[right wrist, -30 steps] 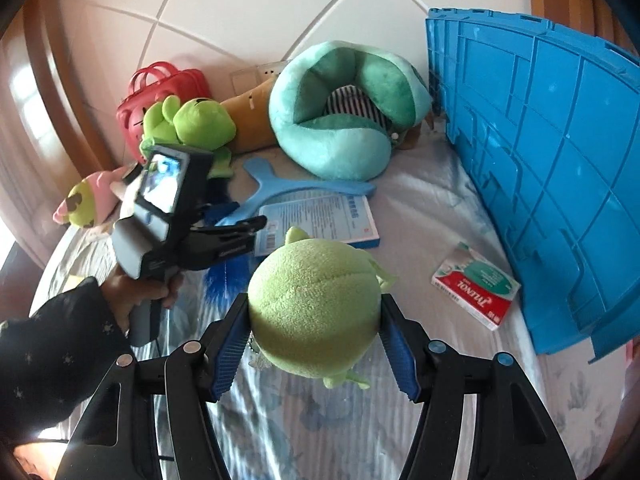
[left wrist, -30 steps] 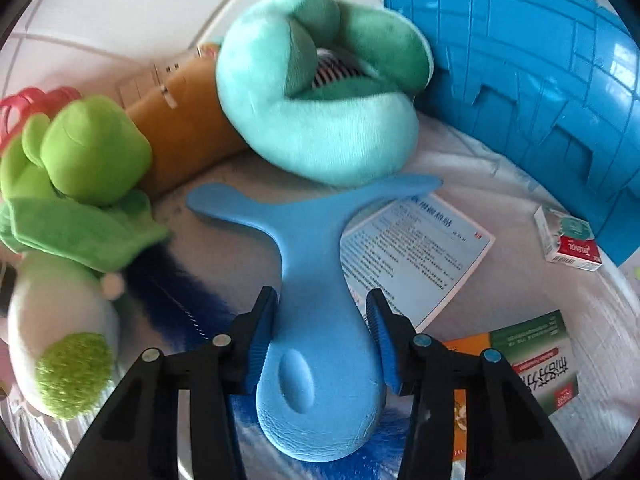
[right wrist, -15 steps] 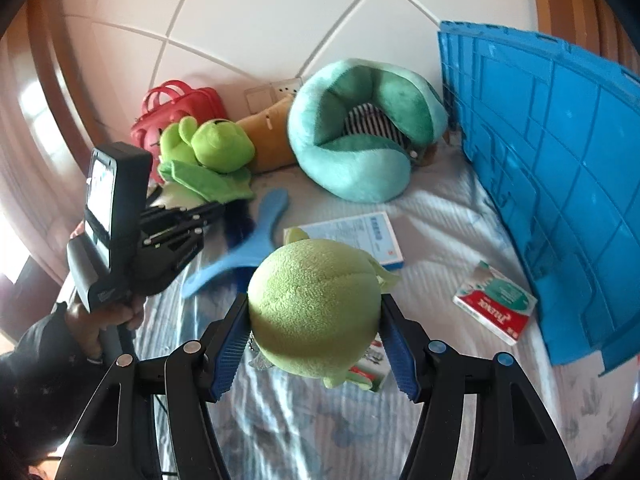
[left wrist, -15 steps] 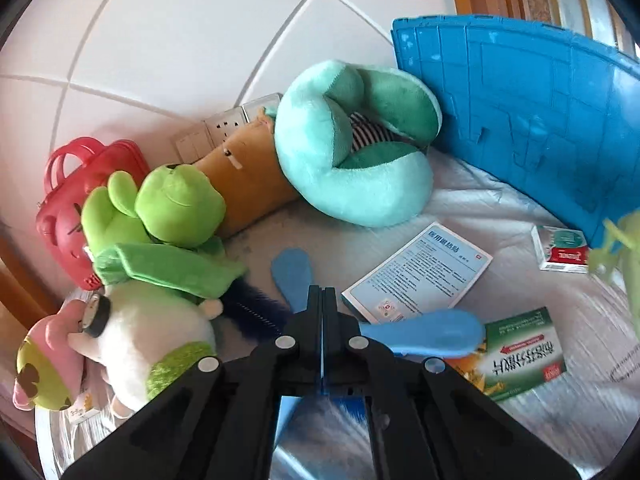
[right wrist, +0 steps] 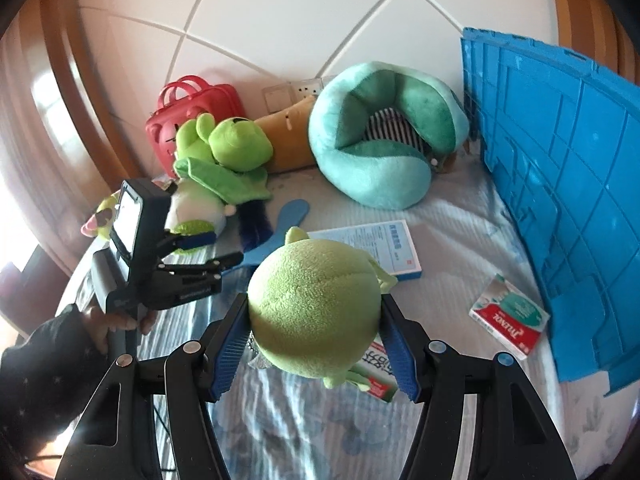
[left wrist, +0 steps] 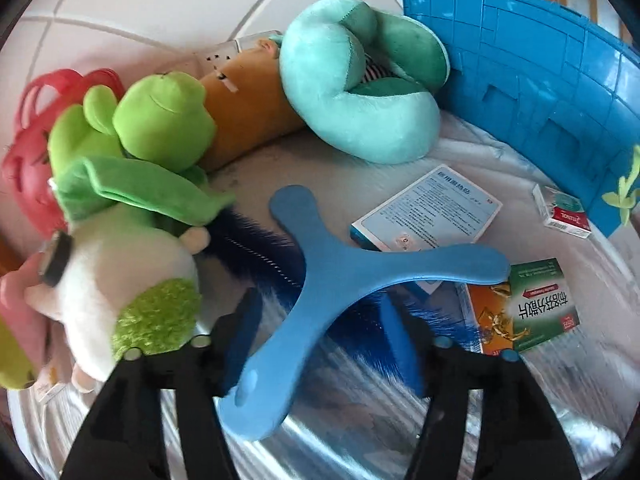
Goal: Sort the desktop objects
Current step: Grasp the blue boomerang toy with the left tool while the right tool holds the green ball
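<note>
The left gripper (left wrist: 320, 344) is seen with its jaws opening; one arm of the blue three-armed boomerang (left wrist: 340, 276) lies between the pads, which are not pressed against it. The boomerang rests on the blue-patterned sheet (right wrist: 448, 240) covering the surface, over a dark blue bristle brush (left wrist: 256, 248). A white-and-blue leaflet box (left wrist: 428, 216) is located at 1 o'clock of the boomerang, and an orange-and-green box (left wrist: 524, 308) at 3 o'clock.

The right gripper (right wrist: 314, 344) is closed on a round green plush ball (right wrist: 316, 308), with both pads pressed into its sides. A red-and-white box (right wrist: 508, 316) lies at 3 o'clock of the ball, beside the blue crate (right wrist: 560, 160).

At 12 o'clock, a teal neck pillow (right wrist: 372, 184) is placed against the tiled wall, flanked at 9 o'clock by a brown cushion (right wrist: 292, 140), a green frog plush (right wrist: 236, 144) and a red basket (right wrist: 192, 112).
</note>
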Action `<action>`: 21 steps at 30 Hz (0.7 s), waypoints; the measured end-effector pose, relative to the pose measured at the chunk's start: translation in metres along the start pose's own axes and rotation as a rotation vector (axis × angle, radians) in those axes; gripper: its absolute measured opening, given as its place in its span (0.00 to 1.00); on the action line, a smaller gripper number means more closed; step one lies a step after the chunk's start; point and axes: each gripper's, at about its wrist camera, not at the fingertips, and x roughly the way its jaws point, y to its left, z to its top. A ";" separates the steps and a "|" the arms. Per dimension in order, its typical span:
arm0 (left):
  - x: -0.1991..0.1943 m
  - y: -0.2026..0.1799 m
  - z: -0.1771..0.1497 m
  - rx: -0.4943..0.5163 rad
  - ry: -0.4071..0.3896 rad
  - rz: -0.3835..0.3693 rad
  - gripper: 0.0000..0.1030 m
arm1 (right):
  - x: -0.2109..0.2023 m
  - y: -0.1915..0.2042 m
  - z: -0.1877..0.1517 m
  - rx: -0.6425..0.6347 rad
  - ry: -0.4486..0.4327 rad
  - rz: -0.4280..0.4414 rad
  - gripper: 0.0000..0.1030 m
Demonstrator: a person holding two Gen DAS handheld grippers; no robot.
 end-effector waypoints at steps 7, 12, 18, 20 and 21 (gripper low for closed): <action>0.039 0.011 0.009 0.150 0.106 0.015 0.78 | 0.001 -0.016 0.002 0.041 -0.001 -0.026 0.61; 0.050 0.005 0.004 0.215 0.131 -0.062 0.78 | 0.001 -0.022 0.003 0.061 -0.002 -0.045 0.61; 0.065 -0.007 -0.012 0.326 0.173 0.005 0.76 | 0.004 -0.015 0.009 0.062 -0.010 -0.054 0.61; 0.069 0.001 -0.014 0.292 0.180 0.039 0.32 | 0.004 -0.012 0.010 0.056 -0.009 -0.054 0.61; 0.071 0.006 -0.015 0.270 0.189 0.074 0.30 | 0.005 -0.010 0.009 0.052 -0.009 -0.053 0.61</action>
